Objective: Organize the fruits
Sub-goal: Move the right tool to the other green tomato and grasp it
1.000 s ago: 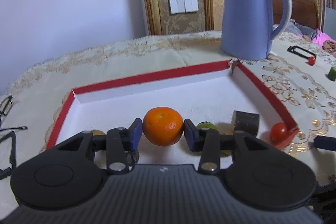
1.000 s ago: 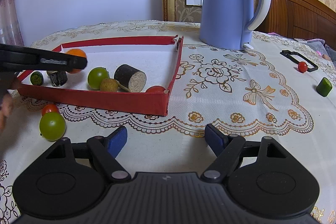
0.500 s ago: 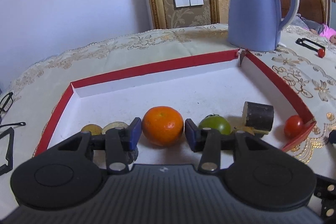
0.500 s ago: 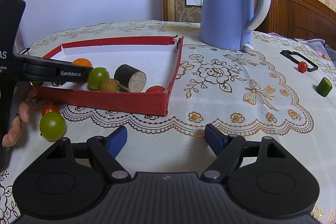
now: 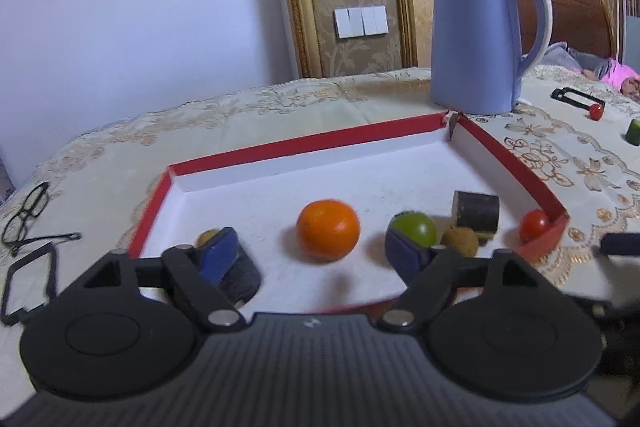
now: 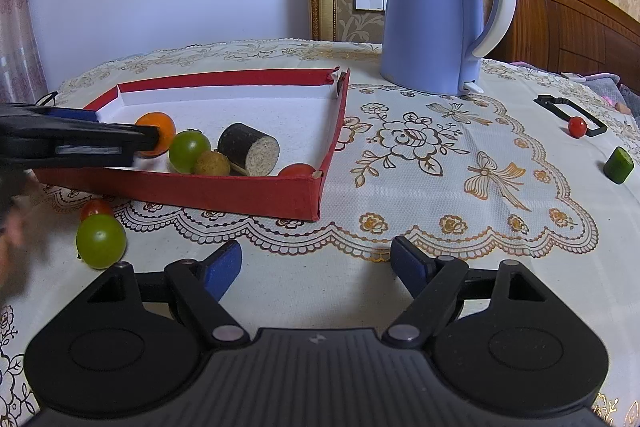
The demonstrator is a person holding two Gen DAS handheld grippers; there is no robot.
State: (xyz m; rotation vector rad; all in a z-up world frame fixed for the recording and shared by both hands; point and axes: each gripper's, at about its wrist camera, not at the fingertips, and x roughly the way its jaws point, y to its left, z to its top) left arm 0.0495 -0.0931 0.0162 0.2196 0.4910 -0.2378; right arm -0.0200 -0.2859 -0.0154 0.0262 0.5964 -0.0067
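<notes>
- Resting on the white floor of the red-walled tray [image 5: 504,151] is the orange [image 5: 328,229]; it is seen free-standing between the two blue pads of the left gripper [image 5: 316,253], touched by neither; the jaws of that gripper are opening, and nothing is held.
- In the left wrist view, a green tomato [image 5: 414,227] is seen just behind the right pad; a small brown fruit [image 5: 460,241] lies beside it, and a dark cylinder [image 5: 476,211] lies behind that; a red tomato [image 5: 534,225] sits in the near right corner of the tray.
- Behind the left pad, a small yellowish fruit [image 5: 207,237] and a dark piece [image 5: 242,277] are partly hidden; what they are cannot be told.
- The right gripper [image 6: 316,263] is held above the lace tablecloth [image 6: 440,187], near of the tray; its jaws stand wide apart with nothing between them.
- In the right wrist view, a second green tomato [image 6: 100,241] and a small red tomato [image 6: 94,207] lie on the cloth outside the tray, near its front wall, at the left.
- Far to the right on the cloth, a cherry tomato [image 6: 577,126] is seen against a black frame [image 6: 560,107], and a green chunk [image 6: 618,165] lies well apart from it.
- A blue kettle [image 6: 440,11] stands beyond the tray's far right corner; spectacles [image 5: 24,215] lie at the left edge of the table.
</notes>
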